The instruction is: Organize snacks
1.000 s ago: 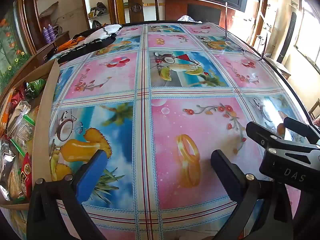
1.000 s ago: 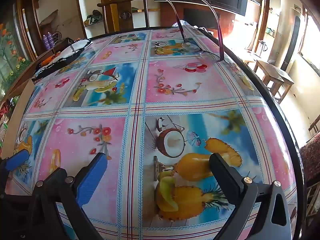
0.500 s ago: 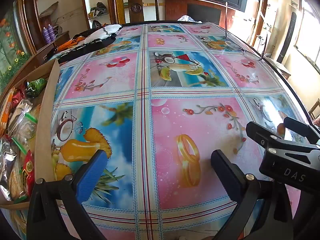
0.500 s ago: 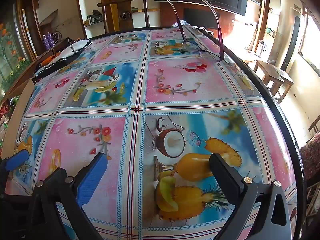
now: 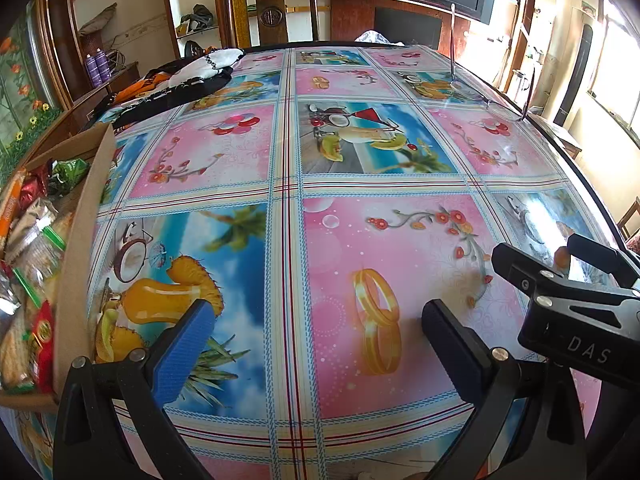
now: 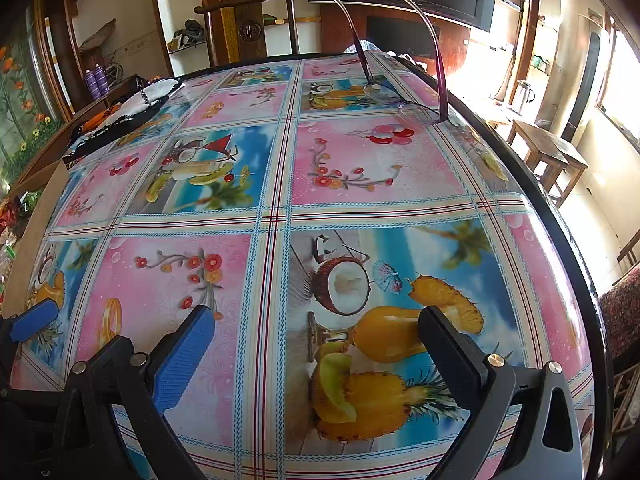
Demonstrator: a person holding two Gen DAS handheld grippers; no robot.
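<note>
**Snacks lie left of both hand-held grippers**

The snack packets (image 5: 30, 248) sit in a cardboard box (image 5: 80, 240) at the table (image 5: 360, 184) edge, long axis running away from the camera. The left hand-held gripper (image 5: 316, 334) is nearer; the right hand-held gripper (image 6: 312, 338) is well apart. Both hang over the table, jaws apart, empty.

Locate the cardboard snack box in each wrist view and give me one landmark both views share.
Left wrist: the cardboard box fills the left edge, snack packets visible inside it.
Right wrist: only a sliver of the box shows at the far left edge.
Shared landmark: the eyeglasses lying lenses-down near the table's far right edge.
</note>
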